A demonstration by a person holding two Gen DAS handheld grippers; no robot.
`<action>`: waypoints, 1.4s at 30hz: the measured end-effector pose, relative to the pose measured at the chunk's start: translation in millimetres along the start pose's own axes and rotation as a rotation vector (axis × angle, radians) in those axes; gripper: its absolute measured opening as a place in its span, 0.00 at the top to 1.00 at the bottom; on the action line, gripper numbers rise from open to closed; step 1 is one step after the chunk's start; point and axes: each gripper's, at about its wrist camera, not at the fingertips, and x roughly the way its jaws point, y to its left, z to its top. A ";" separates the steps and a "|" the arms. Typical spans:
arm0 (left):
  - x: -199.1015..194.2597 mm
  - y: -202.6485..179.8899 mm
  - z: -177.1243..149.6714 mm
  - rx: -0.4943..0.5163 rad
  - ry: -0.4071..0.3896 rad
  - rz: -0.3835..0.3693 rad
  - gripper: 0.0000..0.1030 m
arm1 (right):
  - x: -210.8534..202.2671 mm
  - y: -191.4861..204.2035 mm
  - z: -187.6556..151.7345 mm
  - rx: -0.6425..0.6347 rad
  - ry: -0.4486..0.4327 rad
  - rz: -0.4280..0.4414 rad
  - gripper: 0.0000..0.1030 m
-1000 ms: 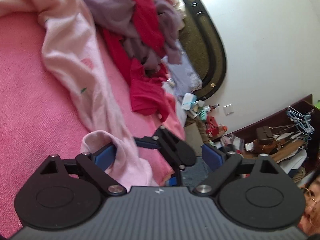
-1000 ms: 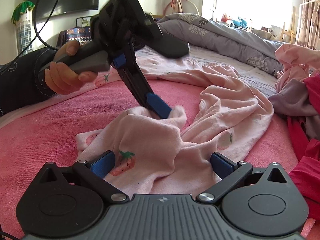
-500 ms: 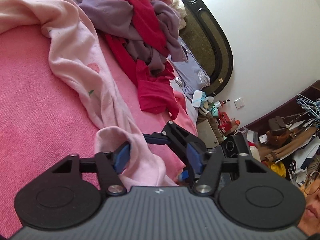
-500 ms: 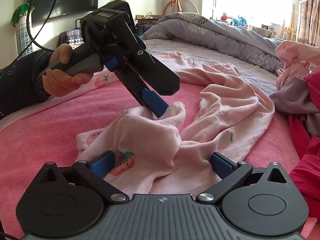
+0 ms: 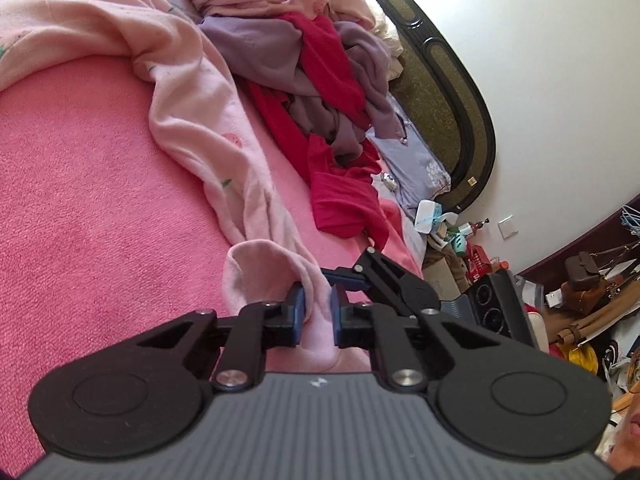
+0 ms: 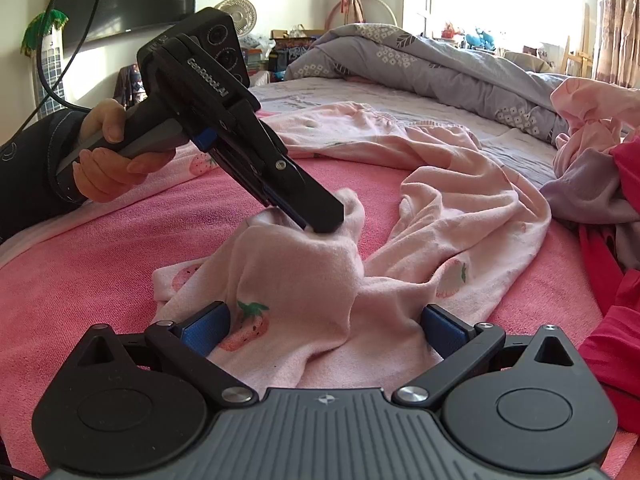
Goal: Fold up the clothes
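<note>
Left gripper [image 5: 316, 307] is closing its jaws on a raised fold of the pink pyjama top [image 6: 304, 264], which lies crumpled on the near pink towel [image 5: 80, 208]. Right gripper [image 6: 326, 330] gapes empty just over the cloth. Best pinch only one hem layer: the soft, strawberry-printed fleece bunches thickly.

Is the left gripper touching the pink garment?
Touching. In the left wrist view the left gripper is closing, and both blue pads press a fold of the pink garment.
</note>
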 end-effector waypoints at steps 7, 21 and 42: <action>-8.4 10.3 0.5 -0.055 -0.022 0.055 0.88 | 0.0 0.0 -0.2 0.003 0.001 0.002 0.00; -7.3 34.6 2.4 -0.123 -0.020 0.023 0.89 | 0.3 -1.5 -0.7 0.012 0.004 0.009 0.00; 20.2 -13.4 -5.0 0.022 -0.055 0.417 1.00 | 3.8 -5.2 0.9 0.023 0.016 0.010 0.00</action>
